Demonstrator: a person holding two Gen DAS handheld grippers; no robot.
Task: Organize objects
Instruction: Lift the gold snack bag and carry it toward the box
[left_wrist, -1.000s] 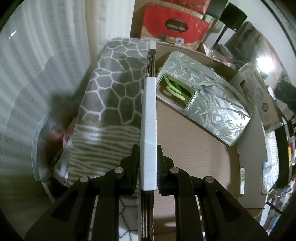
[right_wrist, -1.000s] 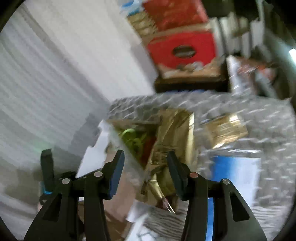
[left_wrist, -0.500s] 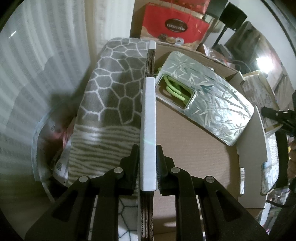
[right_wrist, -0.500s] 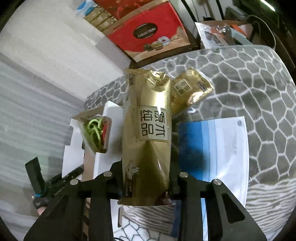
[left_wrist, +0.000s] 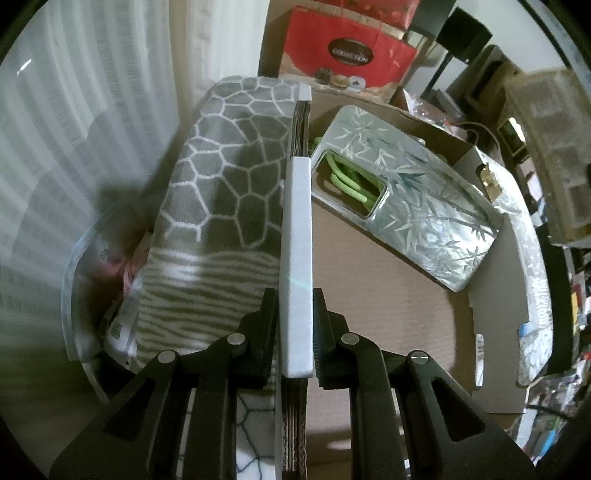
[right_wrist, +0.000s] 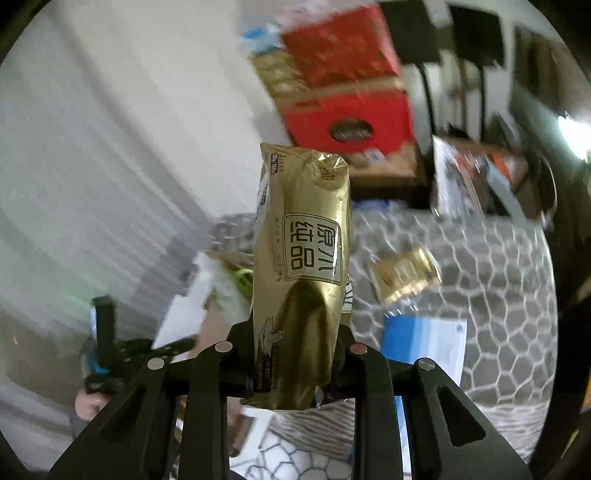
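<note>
Gold packet (right_wrist: 301, 280) sits clamped at its lower end in our right gripper (right_wrist: 295, 363), whose fingers have just closed on it, long axis pointing straight ahead. Our left gripper (left_wrist: 295, 321), fingers pinching the cardboard box (left_wrist: 373, 332) wall, steadies it to the packet's left.

glossy gold foil pouch (right_wrist: 301, 273); matt brown corrugated cardboard box (left_wrist: 388, 295); shiny silver embossed packet (left_wrist: 417, 192) at its two o'clock; soft woven grey cloth (left_wrist: 221, 177).
</note>
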